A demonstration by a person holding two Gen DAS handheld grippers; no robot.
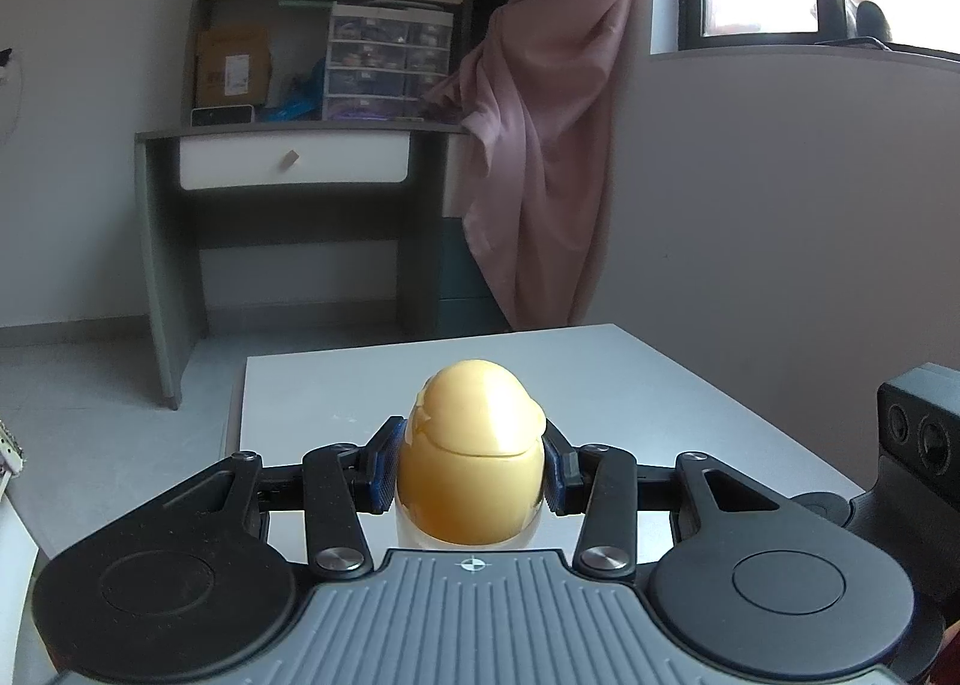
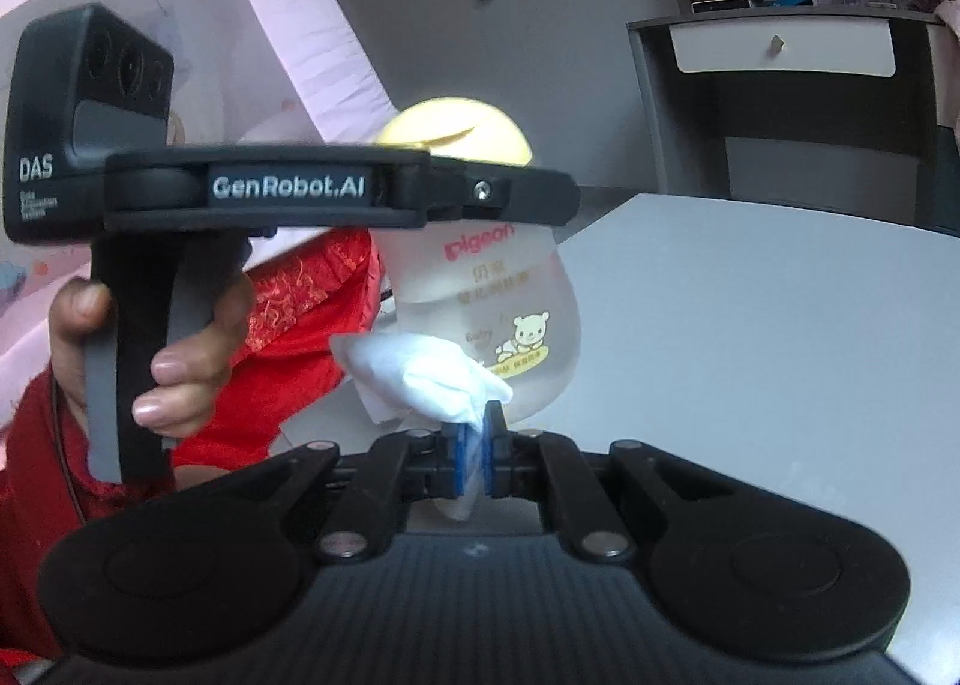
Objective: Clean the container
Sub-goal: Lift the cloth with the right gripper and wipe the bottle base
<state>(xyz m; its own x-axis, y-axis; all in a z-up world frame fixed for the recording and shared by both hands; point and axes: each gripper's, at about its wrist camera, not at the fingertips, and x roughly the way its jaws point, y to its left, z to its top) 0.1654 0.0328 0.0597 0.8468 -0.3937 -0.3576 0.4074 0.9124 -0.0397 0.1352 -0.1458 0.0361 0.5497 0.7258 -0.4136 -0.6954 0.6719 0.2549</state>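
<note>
Right gripper, low centre of the right wrist view: jaws pressed together, pinching a white wipe whose bunched free end spreads up and to the left against the lower wall of the baby bottle. The bottle is frosted clear with a printed bear and red lettering, sits mid-frame just beyond the fingertips, and appears lifted off the white table (contact with the tabletop cannot be confirmed).

Left gripper: in the left wrist view its blue pads clamp the bottle from both sides just under the seam of the yellow domed cap, centre of frame. In the right wrist view this same gripper crosses the upper left as a black bar, covering the bottle's neck; a hand with a red sleeve grips its handle at lower left.

Farther back: a grey desk with a white drawer at centre left, clear storage drawers on top, and a pink curtain at upper right.
</note>
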